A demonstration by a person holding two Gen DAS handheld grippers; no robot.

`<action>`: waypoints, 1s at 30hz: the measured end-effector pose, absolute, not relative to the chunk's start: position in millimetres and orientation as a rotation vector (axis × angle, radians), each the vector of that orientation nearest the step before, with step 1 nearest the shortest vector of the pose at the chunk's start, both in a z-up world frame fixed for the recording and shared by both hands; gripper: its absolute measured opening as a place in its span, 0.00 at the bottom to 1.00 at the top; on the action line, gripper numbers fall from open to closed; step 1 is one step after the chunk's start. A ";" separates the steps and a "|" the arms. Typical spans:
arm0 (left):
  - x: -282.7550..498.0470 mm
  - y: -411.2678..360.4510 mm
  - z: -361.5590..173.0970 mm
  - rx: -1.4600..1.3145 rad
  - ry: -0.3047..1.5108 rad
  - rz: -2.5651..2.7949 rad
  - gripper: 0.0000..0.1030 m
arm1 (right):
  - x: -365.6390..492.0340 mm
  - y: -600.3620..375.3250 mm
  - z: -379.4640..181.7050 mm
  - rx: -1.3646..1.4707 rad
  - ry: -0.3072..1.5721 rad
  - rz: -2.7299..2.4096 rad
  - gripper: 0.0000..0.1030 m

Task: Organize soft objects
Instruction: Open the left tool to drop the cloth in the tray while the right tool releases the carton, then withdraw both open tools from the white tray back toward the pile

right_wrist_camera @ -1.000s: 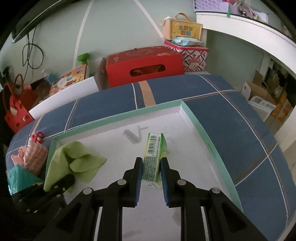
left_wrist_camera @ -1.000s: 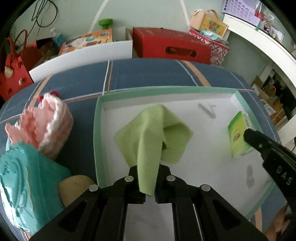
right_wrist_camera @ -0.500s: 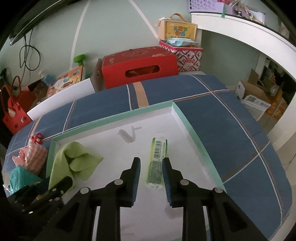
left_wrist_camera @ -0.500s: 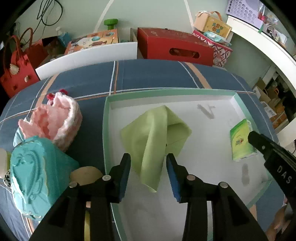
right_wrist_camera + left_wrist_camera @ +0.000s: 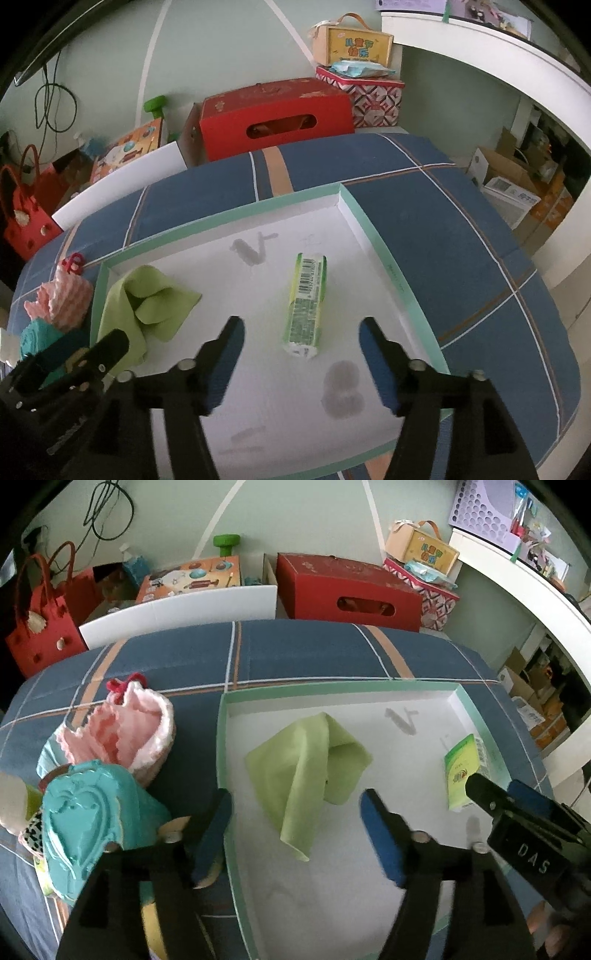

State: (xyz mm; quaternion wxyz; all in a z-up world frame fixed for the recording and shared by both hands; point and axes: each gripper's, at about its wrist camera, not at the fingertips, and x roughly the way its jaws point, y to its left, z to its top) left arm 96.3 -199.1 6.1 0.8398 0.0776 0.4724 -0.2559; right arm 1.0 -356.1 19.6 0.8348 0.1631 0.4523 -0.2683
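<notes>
Tray [image 5: 221, 760] fills center and lower right of the left wrist view, sitting on the blue plaid cover [image 5: 295, 653]. Green cloth [image 5: 310, 768] lies crumpled on the tray floor, center frame, left half of tray. A second ago the left gripper [image 5: 295, 827] was clamped on it; now its jaws are spread wide, empty, cloth free between and ahead of them, not touching. Tissue pack [image 5: 306, 299] lies flat on its side mid-tray in the right wrist view. A second ago it stood upright, pinched; now the right gripper [image 5: 299, 350] is wide open too, pulled back, pack just ahead of the jaws and clear of them.

So both drops look done: two soft things in the tray, both grippers free.

Still outside the tray, left edge of the left wrist view: pink knit piece [image 5: 122, 734] above, teal pouch [image 5: 92, 827] below it, more bits at the far left, too cut off to name. Likely next pickups, left gripper is nearest.
</notes>
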 end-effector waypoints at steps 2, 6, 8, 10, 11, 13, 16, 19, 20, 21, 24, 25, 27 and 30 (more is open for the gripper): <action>96.8 -198.6 7.1 0.157 0.994 -0.543 0.76 | 2.2 -355.2 17.2 0.339 0.972 -0.567 0.68; 97.8 -197.6 7.8 0.150 0.993 -0.546 0.78 | 2.8 -353.7 14.5 0.324 0.989 -0.570 0.75; 97.8 -197.2 8.0 0.152 0.990 -0.542 0.86 | 2.5 -353.7 14.8 0.317 0.988 -0.576 0.82; 97.1 -197.0 9.1 0.156 0.981 -0.538 0.86 | 1.9 -353.9 15.0 0.310 0.988 -0.583 0.88; 96.5 -197.1 9.4 0.157 0.979 -0.539 0.86 | 1.9 -354.3 14.6 0.308 0.989 -0.586 0.94; 96.6 -197.1 9.9 0.155 0.974 -0.541 0.86 | 1.4 -355.2 13.0 0.302 0.996 -0.601 1.00; 97.0 -196.9 9.0 0.152 0.977 -0.539 0.87 | -1.0 -358.6 12.4 0.311 0.994 -0.613 1.00; 96.7 -197.4 8.4 0.154 0.985 -0.536 0.87 | -3.1 -360.8 11.3 0.333 0.992 -0.617 1.00; 96.5 -197.5 8.7 0.153 0.985 -0.537 0.87 | -3.6 -361.2 11.3 0.336 0.990 -0.619 1.00; 96.1 -197.8 9.3 0.152 0.983 -0.539 0.87 | -4.3 -361.7 11.3 0.341 0.988 -0.620 1.00; 94.1 -198.2 11.7 0.148 0.973 -0.546 0.87 | -6.7 -363.3 11.2 0.357 0.985 -0.626 1.00; 93.6 -198.1 12.5 0.146 0.970 -0.548 0.87 | -7.1 -363.9 11.6 0.360 0.987 -0.628 1.00; 92.4 -197.7 14.4 0.144 0.968 -0.553 0.87 | -7.9 -364.4 12.8 0.360 0.987 -0.630 1.00; 89.7 -197.0 19.1 0.137 0.960 -0.569 0.87 | -11.5 -364.2 19.9 0.364 0.953 -0.639 1.00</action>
